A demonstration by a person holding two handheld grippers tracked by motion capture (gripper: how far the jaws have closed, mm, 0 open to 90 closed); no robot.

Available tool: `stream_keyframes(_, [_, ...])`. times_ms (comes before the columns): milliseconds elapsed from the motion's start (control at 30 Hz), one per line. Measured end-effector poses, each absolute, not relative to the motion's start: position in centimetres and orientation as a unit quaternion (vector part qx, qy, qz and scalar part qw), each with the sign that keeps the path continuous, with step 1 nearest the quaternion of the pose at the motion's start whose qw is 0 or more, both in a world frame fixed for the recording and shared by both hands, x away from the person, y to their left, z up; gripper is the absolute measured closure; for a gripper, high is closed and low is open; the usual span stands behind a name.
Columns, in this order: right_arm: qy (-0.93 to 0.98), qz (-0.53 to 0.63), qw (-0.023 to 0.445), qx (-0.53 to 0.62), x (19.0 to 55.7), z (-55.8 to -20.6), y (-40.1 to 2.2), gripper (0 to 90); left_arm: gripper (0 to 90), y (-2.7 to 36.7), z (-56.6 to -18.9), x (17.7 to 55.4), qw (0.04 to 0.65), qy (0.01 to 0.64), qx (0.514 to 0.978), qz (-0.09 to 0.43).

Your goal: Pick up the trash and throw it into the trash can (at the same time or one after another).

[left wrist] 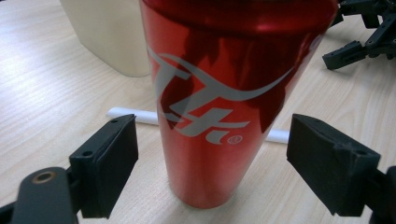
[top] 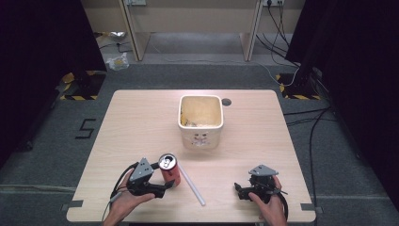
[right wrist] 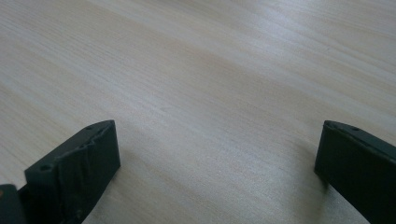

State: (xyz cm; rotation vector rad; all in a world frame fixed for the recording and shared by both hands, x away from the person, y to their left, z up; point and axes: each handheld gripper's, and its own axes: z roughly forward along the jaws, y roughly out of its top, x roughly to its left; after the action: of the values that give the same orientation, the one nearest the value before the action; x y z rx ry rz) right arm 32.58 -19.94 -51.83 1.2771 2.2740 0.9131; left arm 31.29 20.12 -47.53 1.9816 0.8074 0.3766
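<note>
A red drink can [top: 168, 170] stands upright near the table's front left, its opened top facing up. My left gripper [top: 167, 183] is open around it; in the left gripper view the can [left wrist: 219, 93] sits between the two black jaws with a gap on each side. A white straw [top: 191, 184] lies flat just right of the can, and it passes behind the can [left wrist: 131, 115] in the left gripper view. My right gripper [top: 241, 190] rests low at the front right, open [right wrist: 215, 149] over bare wood with nothing between its jaws.
A cream square bin [top: 200, 136] with pale scraps inside stands at the table's middle, behind the can [left wrist: 112, 37]. A small round hole [top: 226, 101] is in the tabletop beside the bin. The right gripper [left wrist: 359, 35] shows far off in the left gripper view.
</note>
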Motion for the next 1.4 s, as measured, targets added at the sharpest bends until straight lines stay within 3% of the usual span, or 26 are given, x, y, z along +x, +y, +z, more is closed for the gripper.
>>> stream_keyframes(500, [0.808, 0.325, 0.188, 0.454, 32.6, -51.8, -19.9, 0.2, 23.3, 19.5, -49.0, 32.0, 0.465, 0.334, 0.807, 0.145])
stream_keyframes(633, [0.808, 0.325, 0.188, 0.454, 32.6, -51.8, -19.9, 0.2, 32.1, 19.5, -49.1, 32.0, 0.467, 0.332, 0.807, 0.144])
stream_keyframes(1400, [0.808, 0.325, 0.188, 0.454, 32.6, -51.8, -19.9, 0.2, 33.8, 20.4, -45.9, 32.4, 0.463, 0.324, 0.81, 0.154])
